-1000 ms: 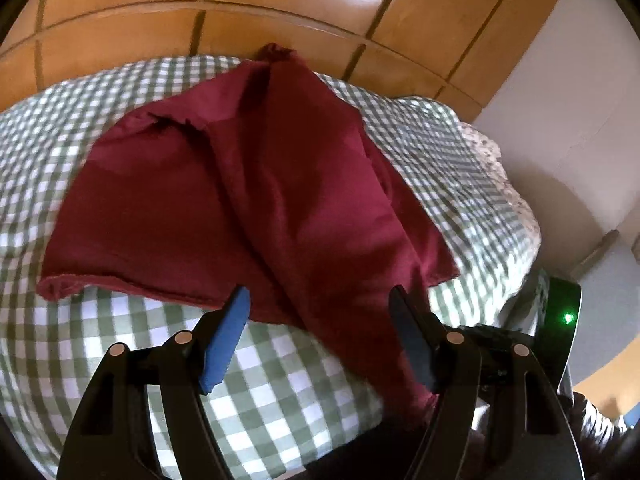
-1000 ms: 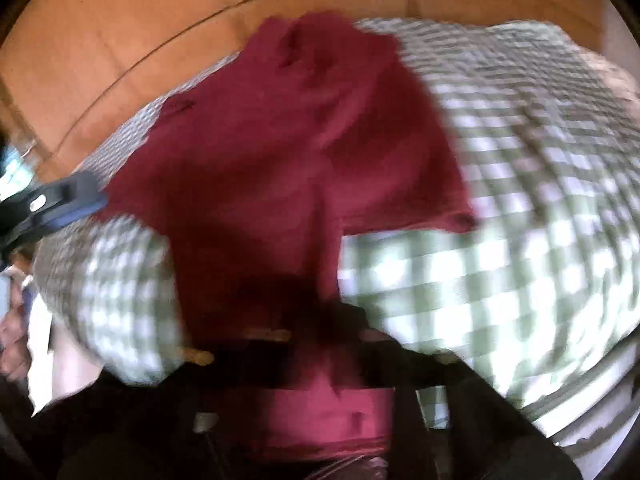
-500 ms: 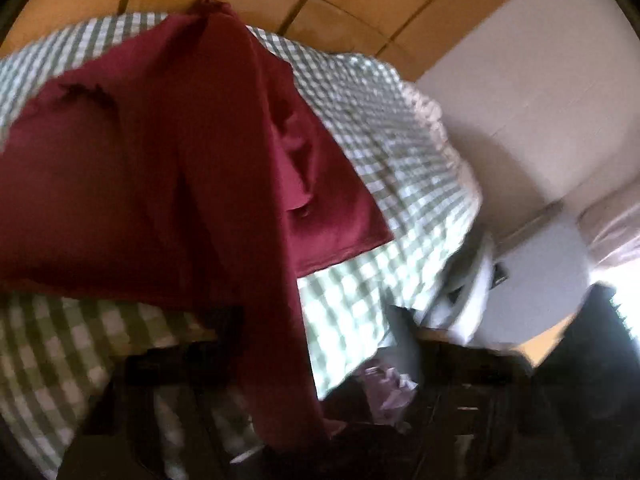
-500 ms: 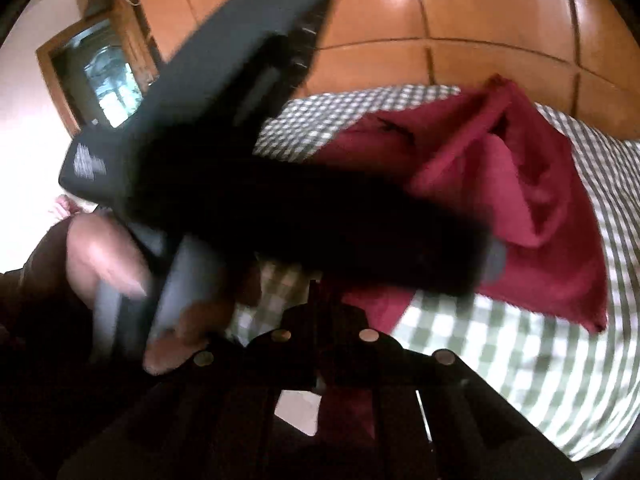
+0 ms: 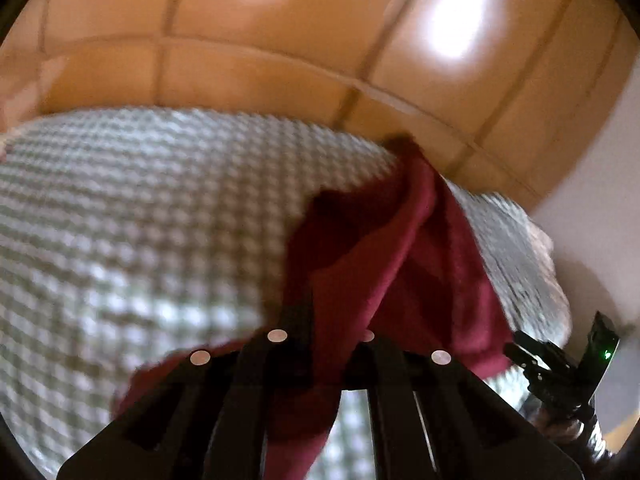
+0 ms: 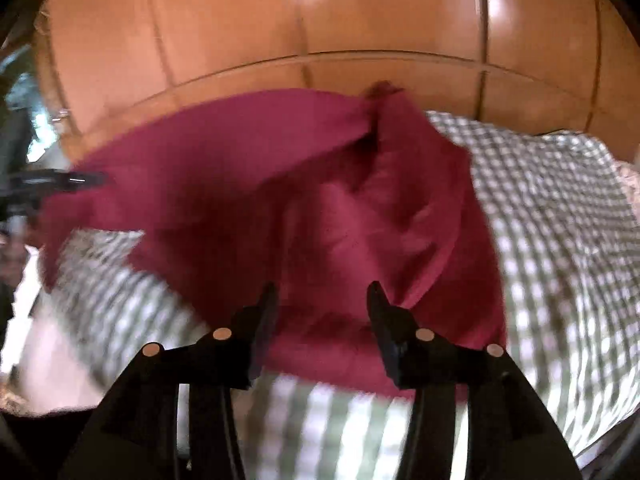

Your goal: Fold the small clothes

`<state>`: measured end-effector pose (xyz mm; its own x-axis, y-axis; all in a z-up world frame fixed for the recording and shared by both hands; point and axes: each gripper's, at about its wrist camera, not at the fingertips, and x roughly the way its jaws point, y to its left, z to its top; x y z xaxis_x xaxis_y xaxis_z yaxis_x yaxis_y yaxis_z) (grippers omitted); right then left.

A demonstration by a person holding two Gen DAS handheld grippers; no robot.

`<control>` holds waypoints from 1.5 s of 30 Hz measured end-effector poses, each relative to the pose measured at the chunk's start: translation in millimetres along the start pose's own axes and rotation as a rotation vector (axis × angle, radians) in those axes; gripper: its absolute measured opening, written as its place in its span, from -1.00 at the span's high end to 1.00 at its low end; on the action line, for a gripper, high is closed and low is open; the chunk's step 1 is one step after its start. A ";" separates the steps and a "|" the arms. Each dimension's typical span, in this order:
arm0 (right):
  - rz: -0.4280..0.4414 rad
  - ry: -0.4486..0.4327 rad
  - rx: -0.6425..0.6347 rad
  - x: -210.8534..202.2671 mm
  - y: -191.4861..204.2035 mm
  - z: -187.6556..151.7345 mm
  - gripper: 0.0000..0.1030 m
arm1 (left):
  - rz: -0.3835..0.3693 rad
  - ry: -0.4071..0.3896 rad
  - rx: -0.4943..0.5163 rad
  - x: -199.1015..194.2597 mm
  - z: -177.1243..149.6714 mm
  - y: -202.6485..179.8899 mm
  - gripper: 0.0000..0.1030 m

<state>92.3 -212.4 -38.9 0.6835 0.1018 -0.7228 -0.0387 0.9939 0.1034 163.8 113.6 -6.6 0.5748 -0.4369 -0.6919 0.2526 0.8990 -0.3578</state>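
Jaws of the left gripper are pressed together on a fold of the dark red cloth garment, which rises in a taut ridge from between them toward the far edge of the green-and-white checked bedcover. Those of the right gripper stand spread, having just been opening, and nothing is pinched between them; the red cloth lies beyond and below its fingertips, loose on the checked cover. Seen from the right wrist, the garment is stretched out toward the left edge of the bed, where the left gripper shows as a blurred dark shape holding its corner off the cover. Its far tip reaches the bed's far edge, against the glossy orange-brown wooden panelling. Both views are smeared by motion.
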 end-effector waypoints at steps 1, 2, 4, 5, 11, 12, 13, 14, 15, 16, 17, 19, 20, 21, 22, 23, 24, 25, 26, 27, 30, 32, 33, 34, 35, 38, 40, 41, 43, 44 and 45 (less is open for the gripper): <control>-0.029 0.000 -0.010 10.8 -0.5 6.0 0.10 | 0.031 -0.017 -0.006 -2.4 10.2 8.6 0.94; -0.056 0.002 -0.022 21.0 -4.0 9.6 0.10 | 0.061 -0.033 -0.012 -4.4 20.4 16.6 0.94; -0.100 0.033 -0.055 42.2 -5.2 20.5 0.26 | 0.111 -0.051 -0.018 -5.5 36.9 29.6 0.94; -0.104 0.052 -0.066 50.3 -7.3 23.6 0.77 | 0.139 -0.059 -0.020 -5.7 45.9 34.9 0.94; -0.165 -0.026 -0.073 24.9 -39.8 52.4 0.90 | 0.328 -0.074 -0.055 11.8 97.8 83.0 0.94; -0.199 -0.063 -0.056 13.3 -55.8 63.2 0.90 | 0.354 -0.069 -0.065 18.7 102.8 87.6 0.94; -0.239 -0.091 -0.037 4.1 -72.0 73.9 0.90 | 0.382 -0.064 -0.072 25.0 106.3 94.5 0.94; -0.285 -0.112 -0.022 -1.8 -88.3 83.8 0.90 | 0.415 -0.058 -0.076 30.2 109.5 99.4 0.94; -0.367 -0.134 0.002 -8.8 -115.4 96.5 0.90 | 0.445 -0.049 -0.091 38.0 112.8 107.7 0.94; -0.409 -0.139 0.023 -10.4 -132.7 104.4 0.90 | 0.453 -0.031 -0.109 45.0 112.8 113.3 0.94; -0.454 -0.142 0.056 -11.8 -153.3 111.7 0.90 | 0.450 -0.009 -0.120 52.0 111.7 117.3 0.94; -0.538 -0.135 0.144 -11.2 -202.6 125.9 0.90 | 0.474 0.017 -0.123 60.9 106.6 120.0 0.88; -0.577 -0.133 0.175 -9.9 -221.2 129.7 0.90 | 0.478 0.018 -0.125 62.0 101.7 119.2 0.78; -0.616 -0.129 0.219 -8.8 -242.9 132.9 0.87 | 0.476 0.022 -0.131 63.0 94.7 119.9 0.55; -0.619 -0.127 0.255 -8.4 -257.6 133.5 0.82 | 0.475 0.021 -0.136 61.0 89.1 119.6 0.35; -0.613 -0.130 0.290 -7.0 -271.8 134.2 0.62 | 0.471 0.006 -0.139 54.6 80.1 117.9 -0.14; -0.611 -0.141 0.338 -7.7 -286.8 131.8 0.14 | 0.461 -0.018 -0.137 48.8 74.3 116.5 -0.39; -0.605 -0.144 0.370 -11.0 -292.6 127.4 -0.02 | 0.446 -0.053 -0.132 39.1 64.7 112.7 -0.40; -0.589 -0.153 0.411 -13.8 -299.3 119.6 -0.11 | 0.424 -0.067 -0.130 31.7 53.9 110.8 -0.40; -0.577 -0.155 0.423 -17.5 -299.5 114.0 -0.18 | 0.400 -0.060 -0.136 26.6 45.3 108.2 -0.40; -0.495 -0.112 0.420 -21.2 -275.8 82.4 -0.22 | 0.256 -0.071 -0.169 5.6 9.0 100.3 -0.40; -0.376 -0.065 0.399 -24.3 -251.0 52.7 -0.22 | 0.141 -0.070 -0.171 -5.0 -17.4 89.6 -0.40; -0.319 -0.041 0.398 -23.0 -241.8 40.9 -0.22 | 0.093 -0.063 -0.171 -5.9 -25.8 85.0 -0.40; -0.256 -0.010 0.400 -23.9 -226.6 29.1 -0.22 | 0.042 -0.043 -0.170 -4.5 -34.6 78.6 -0.40; -0.178 0.040 0.403 -20.2 -212.8 11.4 -0.20 | -0.001 -0.017 -0.168 -0.2 -42.3 73.5 -0.40; -0.067 0.130 0.418 -7.8 -185.8 -19.6 -0.11 | -0.102 0.064 -0.173 23.2 -59.8 57.4 -0.40; -0.023 0.184 0.431 3.0 -171.8 -37.2 0.06 | -0.161 0.120 -0.202 42.0 -66.9 49.0 -0.40; 0.002 0.206 0.443 7.2 -166.8 -42.2 0.12 | -0.179 0.131 -0.220 48.2 -69.3 46.6 -0.40; 0.030 0.224 0.440 12.0 -156.1 -47.7 0.17 | -0.212 0.155 -0.265 61.5 -73.4 43.2 -0.40; 0.031 0.227 0.432 13.2 -152.9 -46.5 0.37 | -0.224 0.171 -0.289 67.1 -76.2 42.3 -0.24; 0.036 0.234 0.429 14.8 -150.5 -45.3 0.66 | -0.251 0.193 -0.312 73.8 -78.7 41.3 0.18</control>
<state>75.3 -358.6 -96.1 0.5036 0.1914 -0.8425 0.2784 0.8872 0.3680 155.3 116.1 -121.8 0.3621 -0.6648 -0.6534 0.1015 0.7249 -0.6814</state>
